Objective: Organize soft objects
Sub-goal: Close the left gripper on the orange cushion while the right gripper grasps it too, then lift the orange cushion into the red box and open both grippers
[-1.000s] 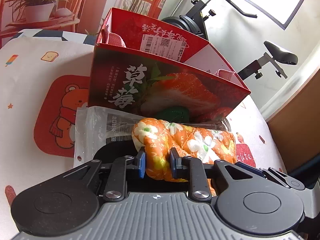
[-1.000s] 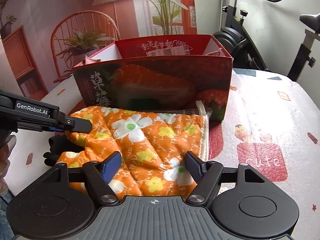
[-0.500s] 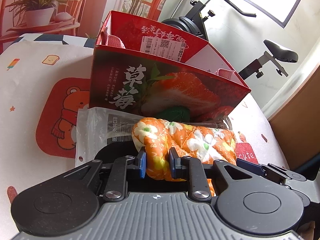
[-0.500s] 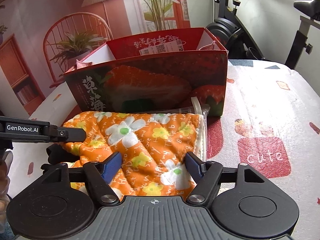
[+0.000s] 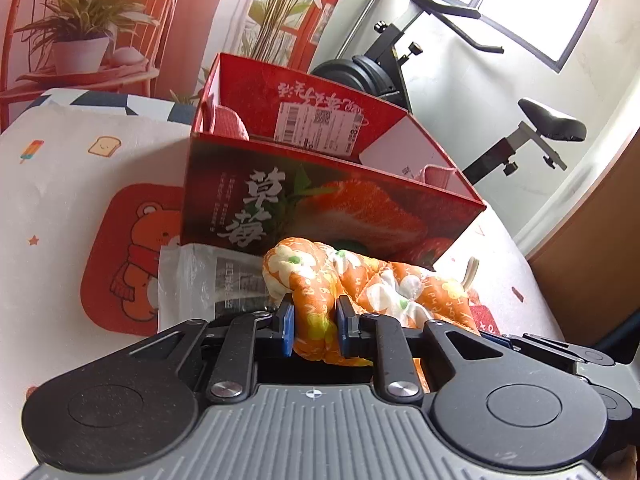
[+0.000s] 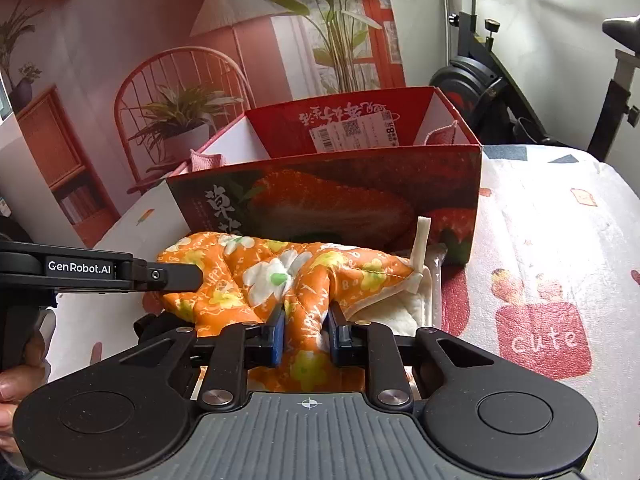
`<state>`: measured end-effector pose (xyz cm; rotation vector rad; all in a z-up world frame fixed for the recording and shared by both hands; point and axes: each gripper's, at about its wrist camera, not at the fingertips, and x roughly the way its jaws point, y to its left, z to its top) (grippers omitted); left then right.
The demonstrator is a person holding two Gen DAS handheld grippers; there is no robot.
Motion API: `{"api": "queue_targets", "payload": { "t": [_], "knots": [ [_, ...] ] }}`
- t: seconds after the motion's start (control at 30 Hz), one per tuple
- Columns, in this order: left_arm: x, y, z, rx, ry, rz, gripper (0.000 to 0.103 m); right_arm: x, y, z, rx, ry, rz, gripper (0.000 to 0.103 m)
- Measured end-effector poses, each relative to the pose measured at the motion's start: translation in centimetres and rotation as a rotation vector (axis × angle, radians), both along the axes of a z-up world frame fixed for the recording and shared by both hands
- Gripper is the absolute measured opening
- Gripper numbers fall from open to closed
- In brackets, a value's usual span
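While both pairs of fingers are clamping the orange floral mitt [image 6: 280, 276], the right gripper [image 6: 306, 330] having just been closing on a near fold and the left gripper [image 5: 314, 320] pinching its left end, the cloth is bunching upward, probably for lifting. It is lying lengthwise left-to-right on the surface [image 6: 560, 240], just before the red strawberry box [image 6: 340, 196], hanging loop [image 6: 420, 248] rightward.

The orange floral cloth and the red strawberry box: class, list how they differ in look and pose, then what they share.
1. The orange floral cloth is soft and bunched; the red strawberry box is stiff and flat-sided.
2. The cloth lies low, pinched by the left gripper and right gripper; the box stands upright, untouched, open-topped.
3. The cloth shows flowers; the box a strawberry photo.

Shared: both rest on the patterned table cover.
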<state>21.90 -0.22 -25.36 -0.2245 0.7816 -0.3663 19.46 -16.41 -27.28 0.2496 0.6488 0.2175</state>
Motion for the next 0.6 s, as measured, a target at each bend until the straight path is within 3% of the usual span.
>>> {"api": "queue_targets", "payload": {
  "t": [0.6],
  "knots": [
    [-0.6,0.0,4.9,-0.007,-0.159,-0.005,0.022,0.3,0.2,5.1,-0.029,-0.14,-0.002,0.019]
  ]
}}
